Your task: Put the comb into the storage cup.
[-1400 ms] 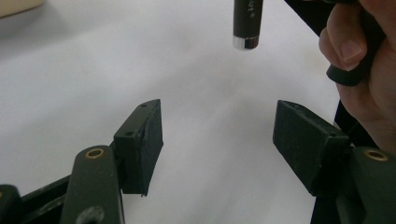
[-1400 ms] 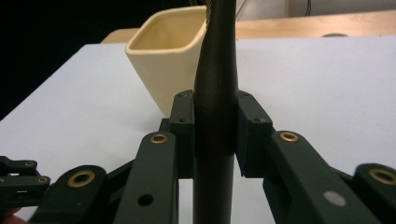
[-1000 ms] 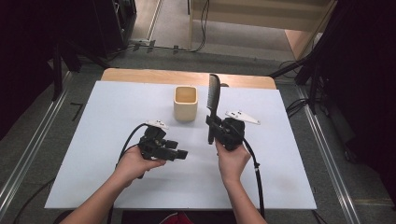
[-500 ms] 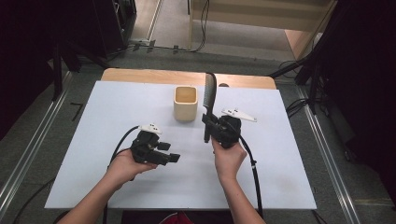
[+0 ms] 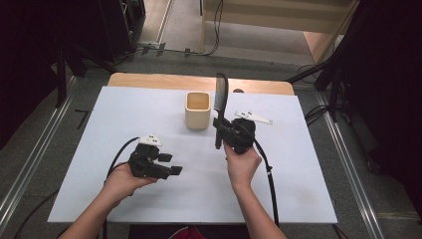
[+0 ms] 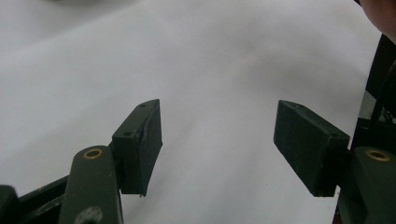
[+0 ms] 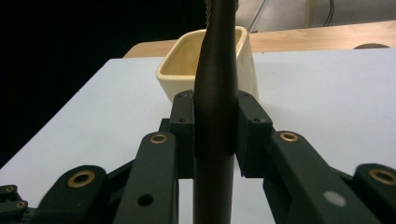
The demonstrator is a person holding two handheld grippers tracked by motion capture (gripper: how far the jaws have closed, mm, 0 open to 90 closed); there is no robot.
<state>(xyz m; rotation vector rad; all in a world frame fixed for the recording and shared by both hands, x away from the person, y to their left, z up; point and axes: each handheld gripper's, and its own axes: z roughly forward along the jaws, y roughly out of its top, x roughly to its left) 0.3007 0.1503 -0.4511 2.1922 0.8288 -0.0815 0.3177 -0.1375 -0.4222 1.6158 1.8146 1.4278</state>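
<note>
Right gripper (image 5: 219, 130) jaws clamp handle of long black comb-like tool (image 5: 220, 99), long axis upright. Cream square ceramic cup (image 5: 197, 110) just beside, ahead-left of jaws. Left gripper (image 5: 171, 166) jaws wide, empty, over white tabletop (image 5: 298, 164), farther from cup.

The scene looks like a lab or recording studio set up for data capture, not a home. A white worktop (image 5: 149, 109) with a wooden edge at the back stands on a grey carpeted floor (image 5: 89, 74), boxed in by dark curtains or panels at the upper left and right of the frame. Metal rails (image 5: 30, 164) run along the floor at both sides of the worktop. Loose cables (image 5: 214, 30) trail over the floor at the top centre, beside black stand legs (image 5: 318, 74) and pale wooden furniture (image 5: 278, 20) in the upper right.
</note>
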